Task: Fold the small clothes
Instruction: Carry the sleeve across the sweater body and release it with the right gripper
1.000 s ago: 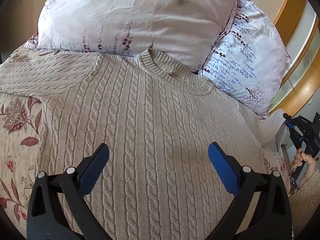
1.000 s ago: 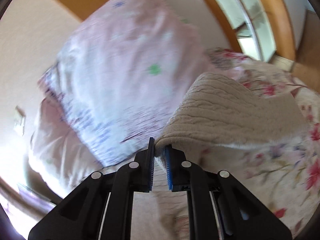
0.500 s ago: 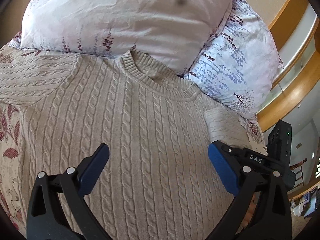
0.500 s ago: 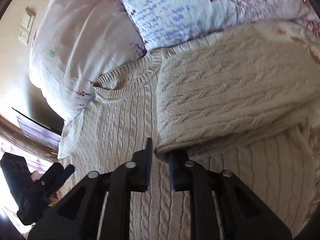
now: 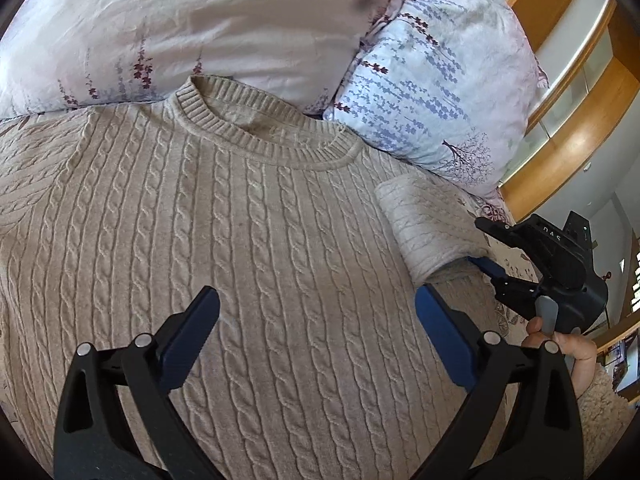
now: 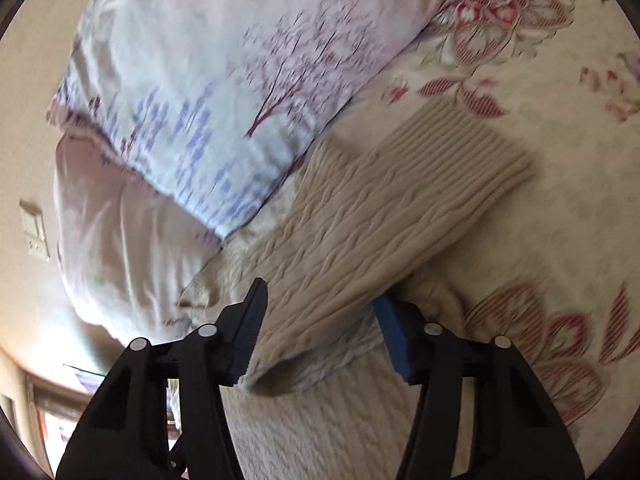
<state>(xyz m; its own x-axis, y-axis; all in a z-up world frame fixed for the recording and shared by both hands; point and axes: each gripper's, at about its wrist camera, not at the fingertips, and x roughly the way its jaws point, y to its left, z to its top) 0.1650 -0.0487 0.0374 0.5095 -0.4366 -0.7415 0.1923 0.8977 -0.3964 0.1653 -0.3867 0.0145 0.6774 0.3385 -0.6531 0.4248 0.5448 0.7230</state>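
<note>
The beige cable-knit sweater lies flat, front up, on a cream bedspread printed with red flowers, its ribbed round collar against two crumpled floral pillows. One sleeve is folded back across the body's edge, ribbed cuff outermost. The right gripper is opening, the sleeve's soft fold lying loose between its blue pads. The left gripper hovers wide apart above the chest, holding nothing.

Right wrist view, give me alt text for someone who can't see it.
The right hand-held gripper is opening around a folded beige cable-knit sweater sleeve lying on a floral bedspread, with a floral pillow behind.
</note>
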